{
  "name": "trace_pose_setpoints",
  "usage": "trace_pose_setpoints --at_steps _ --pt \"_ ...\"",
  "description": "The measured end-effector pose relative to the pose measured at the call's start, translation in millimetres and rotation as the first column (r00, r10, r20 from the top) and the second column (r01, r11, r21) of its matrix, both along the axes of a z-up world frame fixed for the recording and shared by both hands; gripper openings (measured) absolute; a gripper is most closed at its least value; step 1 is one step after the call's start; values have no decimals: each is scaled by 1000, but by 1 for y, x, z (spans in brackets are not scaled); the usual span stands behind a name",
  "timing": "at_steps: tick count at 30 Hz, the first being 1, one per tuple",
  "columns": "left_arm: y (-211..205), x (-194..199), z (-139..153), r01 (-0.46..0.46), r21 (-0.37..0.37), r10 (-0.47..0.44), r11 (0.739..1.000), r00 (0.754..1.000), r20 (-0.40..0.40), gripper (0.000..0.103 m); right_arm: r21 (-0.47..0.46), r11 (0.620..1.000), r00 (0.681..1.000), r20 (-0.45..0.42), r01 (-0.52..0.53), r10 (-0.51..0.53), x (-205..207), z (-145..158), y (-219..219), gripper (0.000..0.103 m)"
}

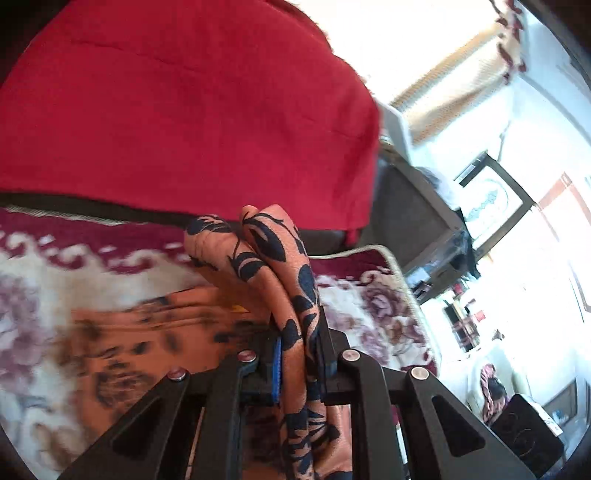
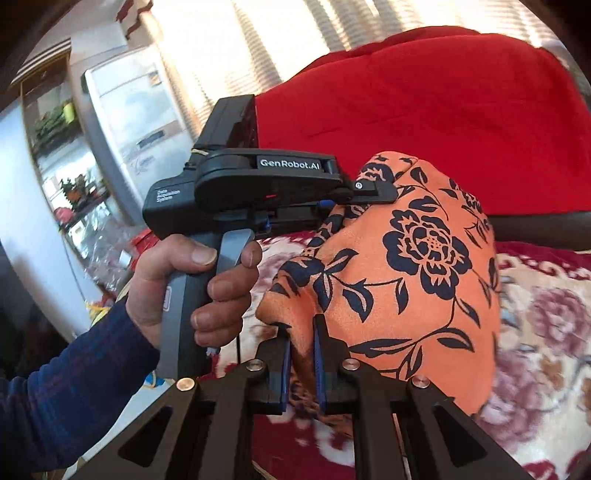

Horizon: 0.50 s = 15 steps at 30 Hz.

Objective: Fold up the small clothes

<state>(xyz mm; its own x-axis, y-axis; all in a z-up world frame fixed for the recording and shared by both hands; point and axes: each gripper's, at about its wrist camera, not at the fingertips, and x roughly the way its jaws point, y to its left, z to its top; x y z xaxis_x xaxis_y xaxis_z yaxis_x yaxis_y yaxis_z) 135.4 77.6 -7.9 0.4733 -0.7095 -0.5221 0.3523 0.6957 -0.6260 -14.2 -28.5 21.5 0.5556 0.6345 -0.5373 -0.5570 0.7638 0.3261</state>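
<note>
Over on the left edge of the right wrist view, a glass-fronted cabinet (image 2: 55,147) stands against the wall, and a pale fridge (image 2: 125,110) sits just right of it, with striped curtains (image 2: 288,33) glowing bright behind. In front of these, a hand (image 2: 192,284) in a dark blue sleeve (image 2: 74,387) grips the handle of the left gripper (image 2: 369,194), whose fingers are clamped on a gathered fold of the orange floral cloth (image 2: 417,266). That cloth hangs up off the surface, between the two tools. Nearer the lens, the right gripper (image 2: 301,363) has its blue-padded fingers (image 2: 285,369) pressed together on a lower edge of the same cloth.

Beneath the fingers lies a cream blanket with maroon border and mauve roses (image 2: 546,314); whether it covers a bed or the floor, I cannot tell. Beyond the fingers, a big red cover (image 2: 443,110) drapes over a dark piece of furniture.

Switching to the left wrist view: the red cover (image 1: 184,110) fills the space ahead and left of the fingers, and the floral blanket (image 1: 37,288) spreads below. The left gripper (image 1: 299,354) is squeezed on a rolled bunch of the orange cloth (image 1: 273,258), which rises ahead of the fingertips, while more of it trails, blurred, to the left of the fingers. To the right of the fingers, a dark cabinet (image 1: 417,210) stands past the blanket's edge, then a framed picture (image 1: 487,199) on a sunlit white wall, and a pale armchair (image 1: 491,384) lower right.
</note>
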Motion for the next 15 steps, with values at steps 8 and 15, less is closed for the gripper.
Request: trace_pose_setpoints --at_steps 8,15 --pt "64 21 -97 -100 68 113 993 966 -231 15 -98 991 981 -180 -91 72 32 -75 77 11" --pt "74 6 -70 -77 14 78 997 991 -111 14 -86 993 989 -131 -86 75 29 -44 77 11"
